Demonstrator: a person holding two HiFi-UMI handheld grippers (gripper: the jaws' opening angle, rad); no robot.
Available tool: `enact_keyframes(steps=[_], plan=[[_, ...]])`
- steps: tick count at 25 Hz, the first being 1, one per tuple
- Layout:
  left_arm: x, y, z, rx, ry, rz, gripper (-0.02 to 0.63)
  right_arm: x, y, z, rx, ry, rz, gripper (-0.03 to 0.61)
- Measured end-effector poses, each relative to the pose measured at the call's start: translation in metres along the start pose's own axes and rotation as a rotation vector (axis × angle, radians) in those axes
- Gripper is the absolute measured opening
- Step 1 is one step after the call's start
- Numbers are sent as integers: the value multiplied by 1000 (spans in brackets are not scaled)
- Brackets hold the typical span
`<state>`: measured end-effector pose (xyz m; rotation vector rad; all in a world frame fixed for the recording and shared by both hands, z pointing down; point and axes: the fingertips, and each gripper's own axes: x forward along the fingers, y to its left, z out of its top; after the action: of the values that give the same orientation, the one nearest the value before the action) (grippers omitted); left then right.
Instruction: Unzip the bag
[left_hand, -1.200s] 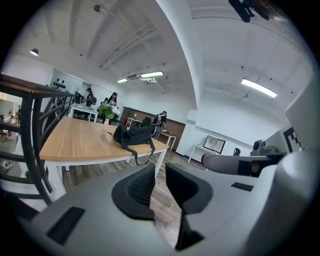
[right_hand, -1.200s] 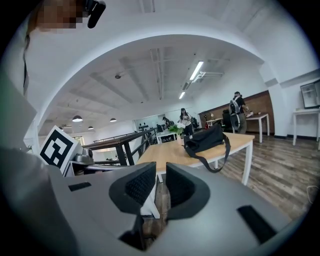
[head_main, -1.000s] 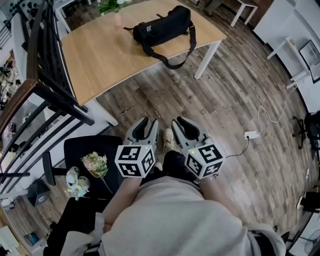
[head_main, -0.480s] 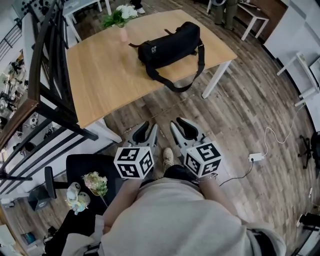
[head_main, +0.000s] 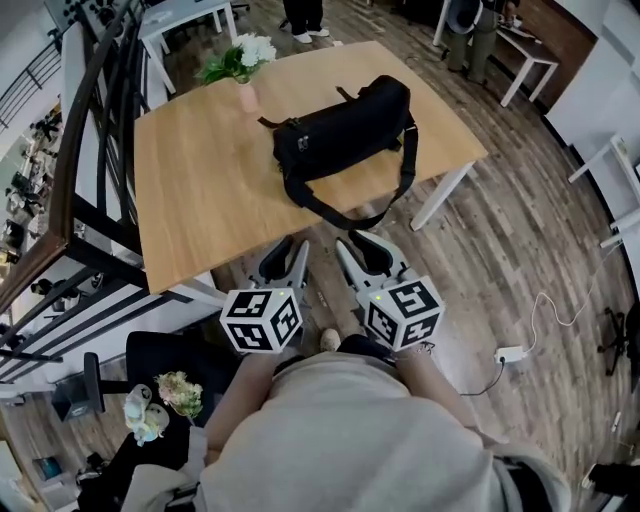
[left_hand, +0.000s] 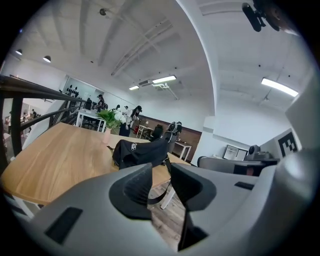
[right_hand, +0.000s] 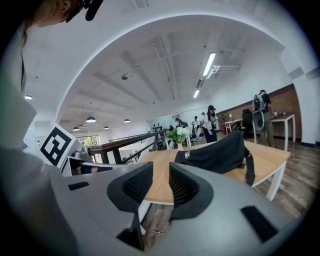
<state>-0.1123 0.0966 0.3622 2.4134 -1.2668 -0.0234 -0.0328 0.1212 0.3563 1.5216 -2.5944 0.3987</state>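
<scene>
Facing left tongs (head_main: 292, 246), just-opening right tongs (head_main: 352, 240): bag (head_main: 345, 130)

We view steeply down from head, standing back from light wooden tabletop (head_main: 200, 190). Cameras on left tool (head_main: 288, 250), right tool (head_main: 358, 246) look near level; all share black fabric bag (head_main: 345, 130).

Bright, even indoor light falls from ceiling strip lights (right_hand: 209, 64), glowing white at the upper centre of the right gripper view. Both gripper views bulge fisheye-fashion inside dark round borders, their near foreground soft, perhaps out of focus. The head view is sharp; the black bag (head_main: 345, 130) shows little detail, shadows faint.
</scene>
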Motion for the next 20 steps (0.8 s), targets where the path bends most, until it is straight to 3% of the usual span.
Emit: enact_keyframes(steps=[8,13,20], plan=[[33,-5,-4,-7,30,34,123,10,-31,0,33,23,25,106],[39,5,-13,-53,42,88,123,13,-36,-16,95,57,42,67],[48,9,-17,-77,60,88,123,11,-48,-25,128,78,7,66]])
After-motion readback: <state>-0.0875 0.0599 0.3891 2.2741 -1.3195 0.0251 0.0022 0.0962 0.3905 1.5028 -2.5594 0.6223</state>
